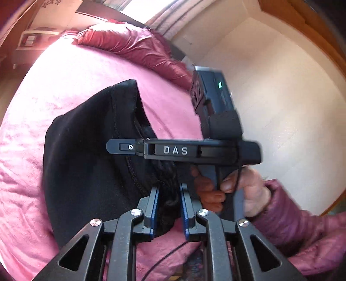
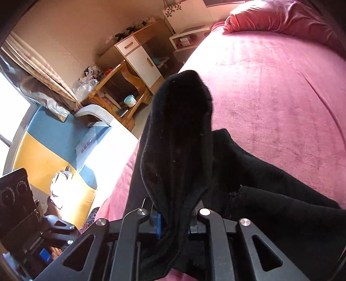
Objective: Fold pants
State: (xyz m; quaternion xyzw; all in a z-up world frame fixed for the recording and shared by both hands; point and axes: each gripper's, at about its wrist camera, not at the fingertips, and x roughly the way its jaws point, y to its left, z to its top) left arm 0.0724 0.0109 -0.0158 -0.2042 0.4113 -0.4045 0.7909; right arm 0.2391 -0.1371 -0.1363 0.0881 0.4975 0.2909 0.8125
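Black pants (image 1: 90,155) lie on a pink bed cover (image 1: 43,108). In the left wrist view my left gripper (image 1: 169,192) is closed on a bunched edge of the pants, with black cloth between its blue pads. The right gripper's body, marked DAS (image 1: 175,150), crosses just beyond it, held by a hand. In the right wrist view my right gripper (image 2: 173,220) is shut on a fold of the pants (image 2: 179,134) that stands up in front of the camera. More of the pants (image 2: 270,194) lies to the right on the bed (image 2: 270,86).
A red pillow (image 1: 134,47) lies at the bed's head; it also shows in the right wrist view (image 2: 281,17). To the left of the bed stand a wooden chair (image 2: 121,90), a white-and-wood cabinet (image 2: 140,54) and a blue and yellow mat (image 2: 49,147).
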